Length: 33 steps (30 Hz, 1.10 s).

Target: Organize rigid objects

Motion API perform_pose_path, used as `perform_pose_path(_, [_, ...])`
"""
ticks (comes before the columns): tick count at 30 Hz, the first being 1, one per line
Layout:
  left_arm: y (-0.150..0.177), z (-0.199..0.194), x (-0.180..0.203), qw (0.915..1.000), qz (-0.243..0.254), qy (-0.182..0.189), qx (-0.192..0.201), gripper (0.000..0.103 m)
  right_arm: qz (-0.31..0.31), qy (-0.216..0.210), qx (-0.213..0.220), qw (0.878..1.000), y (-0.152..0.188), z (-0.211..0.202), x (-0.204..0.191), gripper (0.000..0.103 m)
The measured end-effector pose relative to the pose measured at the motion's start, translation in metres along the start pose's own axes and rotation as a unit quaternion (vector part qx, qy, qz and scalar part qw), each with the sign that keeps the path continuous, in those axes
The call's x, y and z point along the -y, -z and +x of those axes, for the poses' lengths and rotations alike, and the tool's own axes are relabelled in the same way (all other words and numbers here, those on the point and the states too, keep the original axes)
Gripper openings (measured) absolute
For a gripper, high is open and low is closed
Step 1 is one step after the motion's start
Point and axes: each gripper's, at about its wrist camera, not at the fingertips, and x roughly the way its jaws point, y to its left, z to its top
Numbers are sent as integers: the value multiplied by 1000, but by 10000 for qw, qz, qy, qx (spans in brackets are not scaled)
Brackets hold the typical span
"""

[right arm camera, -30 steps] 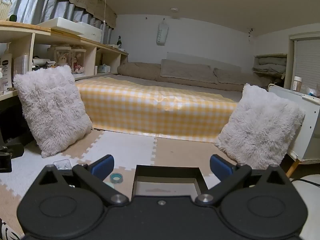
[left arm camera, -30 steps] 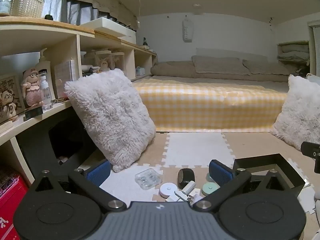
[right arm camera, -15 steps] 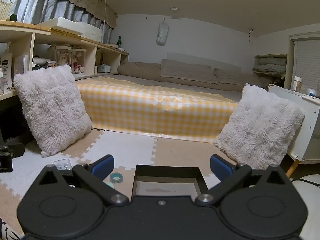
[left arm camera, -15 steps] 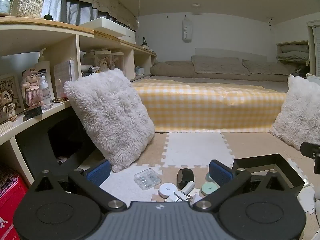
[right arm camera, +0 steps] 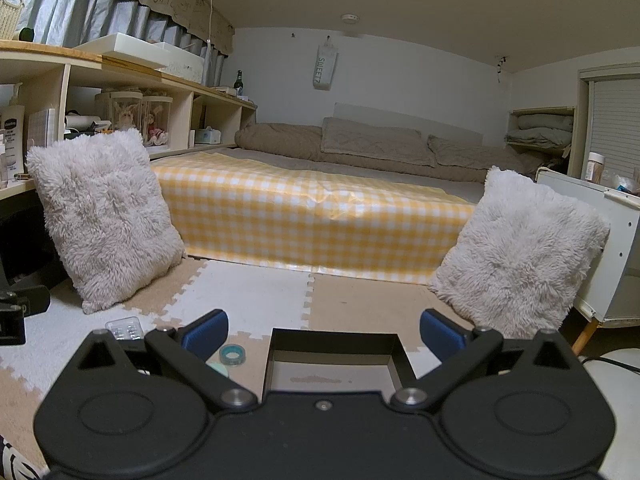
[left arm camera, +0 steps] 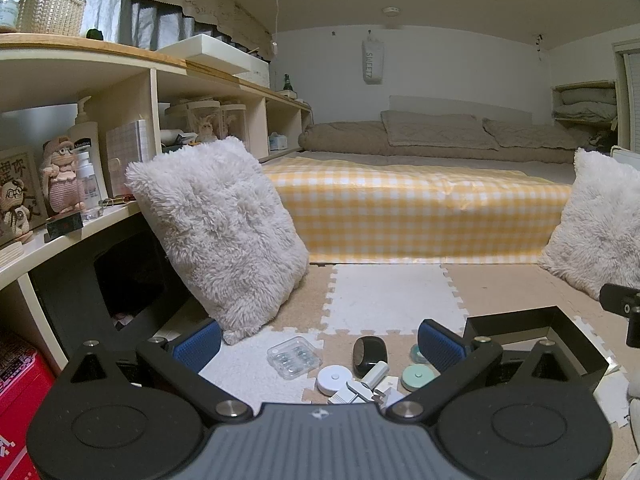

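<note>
**Floor lot: small rigid items beside an open black box**

Legible writing: "Vaseline" on the pump bottle (left arm camera: 87, 130) on the shelf unit (left arm camera: 132, 80); "SWEETZ" on the white wall hanger (left arm camera: 371, 62); partly readable lettering along the curtain valance.

Left gripper (left arm camera: 320, 346): blue pads spread wide, holding nothing, above the cluster on the foam mat (left arm camera: 392, 300). Cluster: clear plastic case (left arm camera: 294, 357), white round disc (left arm camera: 334, 380), black oval object (left arm camera: 369, 354), white cylinder (left arm camera: 374, 373), mint round lid (left arm camera: 417, 376), white clips beneath.

Right gripper (right arm camera: 323, 338): equally wide open, empty, above the black box (right arm camera: 336, 356), which lies just right of the cluster; a teal tape ring (right arm camera: 233, 355) lies beside its left wall.

Surroundings: two fluffy white cushions (right arm camera: 106, 216), yellow gingham bedcover (right arm camera: 312, 216).
</note>
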Motion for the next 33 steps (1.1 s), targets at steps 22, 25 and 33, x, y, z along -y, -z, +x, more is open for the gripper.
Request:
perform_pose_path(22, [-1, 4, 3, 10000, -8, 59, -20, 103, -7, -4, -9, 10000, 0, 0, 0, 103])
perform_pose_path(25, [-1, 4, 3, 10000, -4, 60, -21, 103, -12, -2, -11, 10000, -1, 0, 0, 103])
perform_pose_path(33, [-1, 4, 3, 10000, -1, 58, -22, 103, -11, -2, -14, 10000, 0, 0, -1, 103])
